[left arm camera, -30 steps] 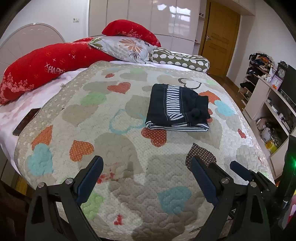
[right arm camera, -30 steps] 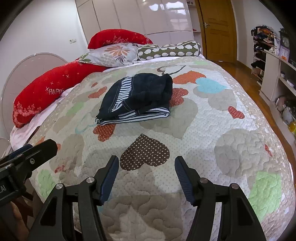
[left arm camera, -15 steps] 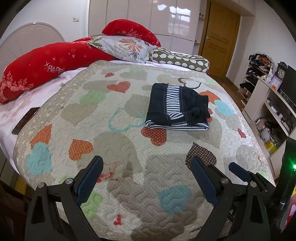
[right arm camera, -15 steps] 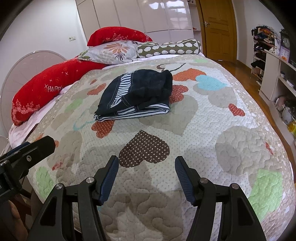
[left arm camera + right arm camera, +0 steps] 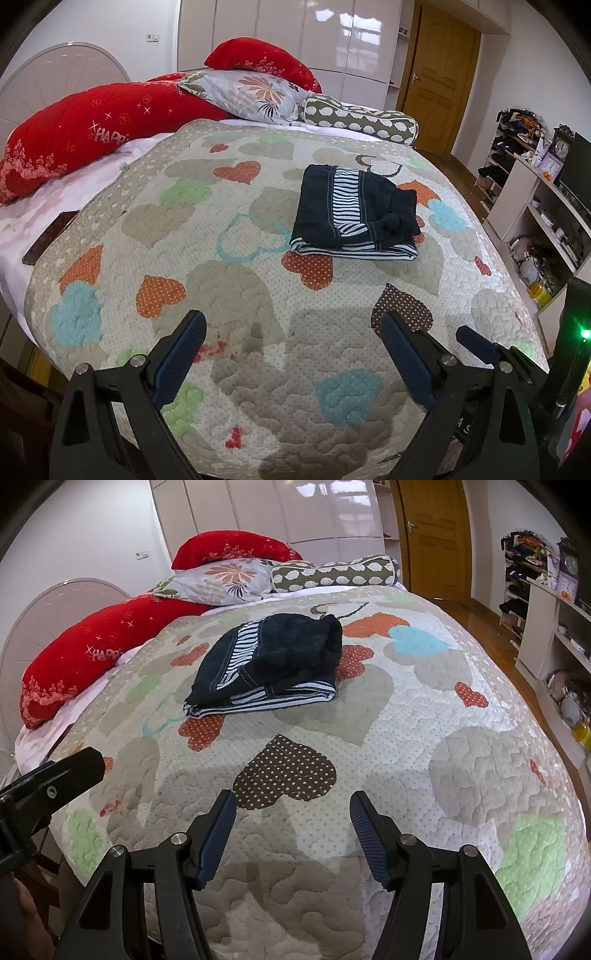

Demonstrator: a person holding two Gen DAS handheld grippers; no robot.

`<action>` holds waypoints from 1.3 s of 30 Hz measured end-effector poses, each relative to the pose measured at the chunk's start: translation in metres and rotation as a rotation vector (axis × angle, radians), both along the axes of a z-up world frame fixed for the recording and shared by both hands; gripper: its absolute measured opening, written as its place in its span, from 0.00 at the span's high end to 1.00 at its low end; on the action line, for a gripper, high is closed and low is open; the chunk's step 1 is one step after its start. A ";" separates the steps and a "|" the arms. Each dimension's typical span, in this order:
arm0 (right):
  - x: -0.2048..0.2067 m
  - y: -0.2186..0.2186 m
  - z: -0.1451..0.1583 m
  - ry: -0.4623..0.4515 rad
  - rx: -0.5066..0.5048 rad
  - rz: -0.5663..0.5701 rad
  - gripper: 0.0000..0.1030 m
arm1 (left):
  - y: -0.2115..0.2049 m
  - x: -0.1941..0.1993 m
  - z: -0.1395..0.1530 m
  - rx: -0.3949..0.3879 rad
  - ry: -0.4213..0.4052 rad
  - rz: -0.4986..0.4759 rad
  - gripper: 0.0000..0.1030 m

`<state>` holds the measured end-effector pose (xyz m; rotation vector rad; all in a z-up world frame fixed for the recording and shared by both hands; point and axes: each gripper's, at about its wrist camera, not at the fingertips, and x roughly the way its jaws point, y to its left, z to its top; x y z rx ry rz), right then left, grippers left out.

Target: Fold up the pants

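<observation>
The dark navy pants (image 5: 354,212) with a black-and-white striped panel lie folded in a compact stack on the heart-patterned quilt (image 5: 229,288), at the middle of the bed; they also show in the right wrist view (image 5: 269,664). My left gripper (image 5: 291,332) is open and empty over the near end of the bed, well short of the pants. My right gripper (image 5: 291,812) is open and empty, also near the foot of the bed. Part of the left gripper (image 5: 48,786) shows at the left edge of the right wrist view.
Red pillows (image 5: 85,129), a floral pillow (image 5: 251,92) and a spotted bolster (image 5: 358,120) line the head of the bed. A dark flat object (image 5: 48,236) lies at the bed's left edge. White shelves with clutter (image 5: 546,206) stand to the right, a wooden door (image 5: 439,74) behind.
Both grippers have shifted only slightly; the right wrist view has drifted a little. The pants have not moved and both grippers stay open.
</observation>
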<state>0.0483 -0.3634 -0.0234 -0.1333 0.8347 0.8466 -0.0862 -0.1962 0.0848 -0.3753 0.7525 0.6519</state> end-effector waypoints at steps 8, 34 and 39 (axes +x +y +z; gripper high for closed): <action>0.000 0.000 0.000 -0.001 -0.001 -0.001 0.33 | -0.001 0.002 -0.003 -0.011 0.004 -0.001 0.08; 0.001 0.002 -0.006 -0.001 -0.016 0.002 0.33 | -0.007 -0.007 0.003 0.064 -0.079 0.029 0.08; 0.001 0.002 -0.006 -0.002 -0.012 -0.002 0.33 | -0.017 -0.020 0.028 0.185 -0.180 0.050 0.00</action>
